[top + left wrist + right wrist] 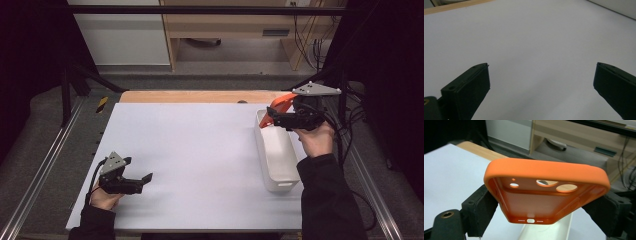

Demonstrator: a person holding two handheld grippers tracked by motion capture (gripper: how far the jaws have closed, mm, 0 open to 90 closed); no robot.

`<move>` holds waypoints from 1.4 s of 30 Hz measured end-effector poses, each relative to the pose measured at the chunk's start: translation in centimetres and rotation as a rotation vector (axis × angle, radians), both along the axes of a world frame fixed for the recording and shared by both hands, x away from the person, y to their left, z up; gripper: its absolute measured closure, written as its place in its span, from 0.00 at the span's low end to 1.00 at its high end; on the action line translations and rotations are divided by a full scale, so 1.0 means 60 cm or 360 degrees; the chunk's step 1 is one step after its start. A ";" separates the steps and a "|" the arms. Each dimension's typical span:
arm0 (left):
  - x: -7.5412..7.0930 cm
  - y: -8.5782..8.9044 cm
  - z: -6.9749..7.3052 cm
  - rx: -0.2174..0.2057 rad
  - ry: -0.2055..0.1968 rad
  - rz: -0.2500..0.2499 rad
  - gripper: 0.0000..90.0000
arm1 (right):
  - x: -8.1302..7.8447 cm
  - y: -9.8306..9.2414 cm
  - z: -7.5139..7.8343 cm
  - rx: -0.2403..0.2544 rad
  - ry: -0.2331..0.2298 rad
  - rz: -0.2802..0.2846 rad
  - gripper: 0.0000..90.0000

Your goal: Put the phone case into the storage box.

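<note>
Tongs at work over white table, seen from above. Nearest, left gripper held low at the near left of the sheet, jaws spread wide, bare white surface between them and ahead; same wide gap in the left gripper view, with a strip of wooden edge far beyond the tips. Farther off, right gripper raised at the far right of the table, grey three-cornered plate on top, jaws pinching an orange phone case by its two long sides. Case clear of the table, above the far end of a long white tray lying just under and behind the tips, toward the holder's sleeve. From the right gripper view, case hollow side facing the camera, camera cut-outs toward the far end, port slots toward the near end, black fingers pressed on either flank, white tray below. Beyond the right gripper's tips, wooden table border, then grey floor and a pale wooden desk at the back of the room.
</note>
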State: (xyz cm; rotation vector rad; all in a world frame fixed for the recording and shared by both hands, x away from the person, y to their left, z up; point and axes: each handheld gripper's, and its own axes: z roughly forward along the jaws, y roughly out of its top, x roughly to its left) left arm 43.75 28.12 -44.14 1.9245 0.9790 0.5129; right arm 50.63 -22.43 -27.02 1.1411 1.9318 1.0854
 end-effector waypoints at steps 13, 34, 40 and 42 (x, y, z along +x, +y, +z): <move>0.000 0.002 0.001 -0.0004 -0.0008 -0.0009 0.00 | 0.060 0.002 -0.018 -0.0031 0.0062 -0.0164 0.17; 0.002 -0.002 -0.004 0.0023 0.0009 -0.0026 0.00 | 0.132 -0.004 -0.067 -0.0015 0.0192 -0.0379 0.17; 0.003 -0.003 -0.005 0.0031 0.0009 -0.0032 0.00 | 0.149 -0.006 -0.087 0.0002 0.0245 -0.0407 0.17; 0.004 -0.004 -0.005 0.0035 0.0010 -0.0035 0.00 | 0.156 -0.004 -0.094 -0.0010 0.0264 -0.0419 0.17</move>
